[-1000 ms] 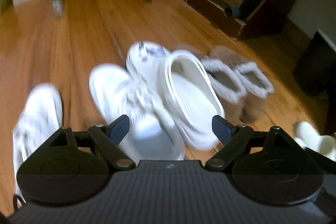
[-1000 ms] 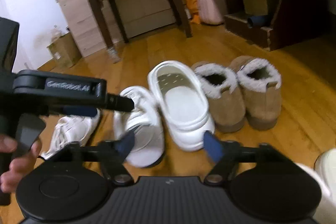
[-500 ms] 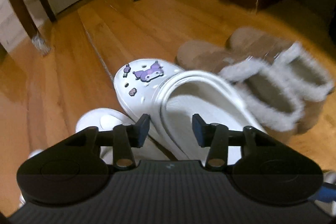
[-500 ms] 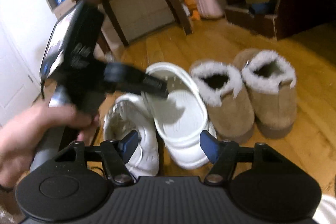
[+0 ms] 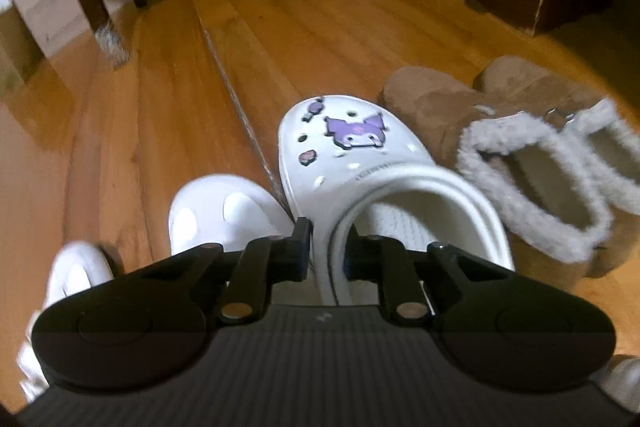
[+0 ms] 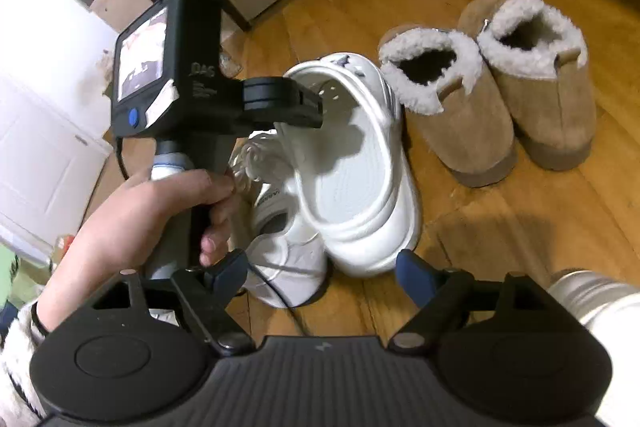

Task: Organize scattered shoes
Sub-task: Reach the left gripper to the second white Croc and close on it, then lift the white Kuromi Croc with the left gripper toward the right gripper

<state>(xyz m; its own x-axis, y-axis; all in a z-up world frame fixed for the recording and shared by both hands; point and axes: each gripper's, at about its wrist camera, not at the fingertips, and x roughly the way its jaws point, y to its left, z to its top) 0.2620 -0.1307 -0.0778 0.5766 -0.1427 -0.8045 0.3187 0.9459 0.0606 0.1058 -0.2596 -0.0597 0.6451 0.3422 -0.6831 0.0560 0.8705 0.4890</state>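
Left wrist view: the left gripper (image 5: 326,251) is seen closing, clamped on the side wall of the white clog (image 5: 360,163), beside the fleece-lined boots (image 5: 532,167) on the floor (image 5: 160,99).

Right wrist view: the right gripper (image 6: 320,273) is seen opening, nothing held; the clog is tilted against a white sneaker (image 6: 280,247).

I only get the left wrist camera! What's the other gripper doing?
Observer: The right gripper hangs near the white clog's heel. Its jaws are opening and grip nothing.
Operator: Is the clog lying flat?
Observer: No, it looks tipped, with one side over the white sneaker.
Operator: Who holds my gripper?
Observer: A hand grips the handle of the left gripper, whose jaws are closing on the clog's rim.
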